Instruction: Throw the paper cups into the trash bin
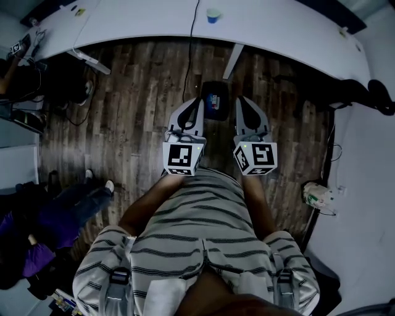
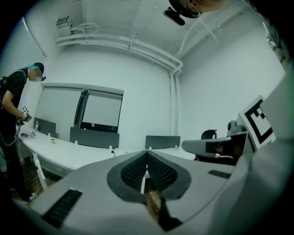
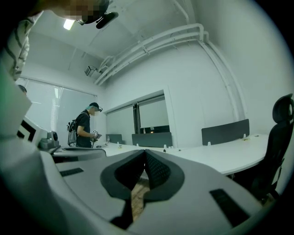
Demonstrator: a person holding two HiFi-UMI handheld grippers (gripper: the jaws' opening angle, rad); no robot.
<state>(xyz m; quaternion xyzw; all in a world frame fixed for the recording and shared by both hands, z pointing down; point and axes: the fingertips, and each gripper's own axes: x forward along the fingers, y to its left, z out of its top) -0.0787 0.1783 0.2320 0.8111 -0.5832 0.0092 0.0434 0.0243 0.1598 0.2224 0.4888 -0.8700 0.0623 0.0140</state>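
left gripper & right gripper: jaws closed tight, nothing held, side by side, pointing level. dark bin sits on wood floor betw. their tips. paper cup stands on white desk beyond, well apart from both.

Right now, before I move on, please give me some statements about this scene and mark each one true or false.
1. A cup stands on the desk. True.
2. The left gripper holds a cup. False: it is shut on nothing.
3. The right gripper is shut and empty. True.
4. The floor is grey carpet. False: it is made of wooden planks.
5. Nobody else is in the room. False: a person stands by the desk.
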